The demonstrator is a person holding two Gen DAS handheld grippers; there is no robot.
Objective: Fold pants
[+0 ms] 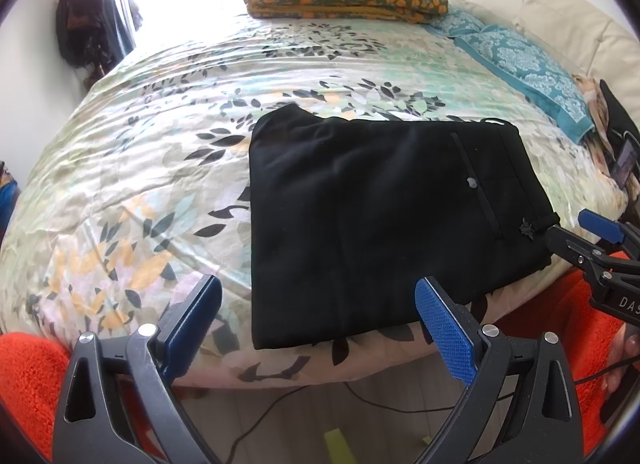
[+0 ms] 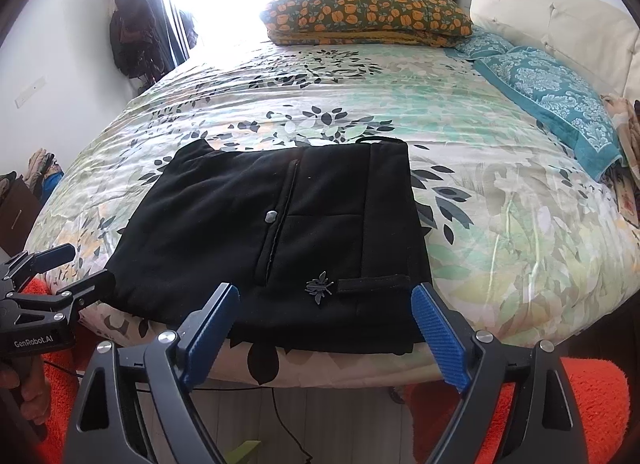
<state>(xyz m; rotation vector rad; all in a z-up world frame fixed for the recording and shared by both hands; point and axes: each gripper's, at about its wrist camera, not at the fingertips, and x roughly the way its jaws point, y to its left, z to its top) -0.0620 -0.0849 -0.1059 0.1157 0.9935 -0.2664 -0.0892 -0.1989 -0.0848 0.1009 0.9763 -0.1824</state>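
Both hand-held grippers (image 1: 320, 320) (image 2: 326, 318) gape wide, empty, before folded black pants (image 1: 384, 220), waistband pointing right.

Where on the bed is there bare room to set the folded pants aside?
Bare bedspread lies between the pants and the teal pillow, and between the pants and the orange-flowered pillow. The headboard side is crowded with pillows.

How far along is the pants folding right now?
Looks essentially done: the black pants lie as a compact folded rectangle near the bed edge. Nothing is in hand; the left tongs and right tongs hang open, off the fabric. At most a tidy-up remains.
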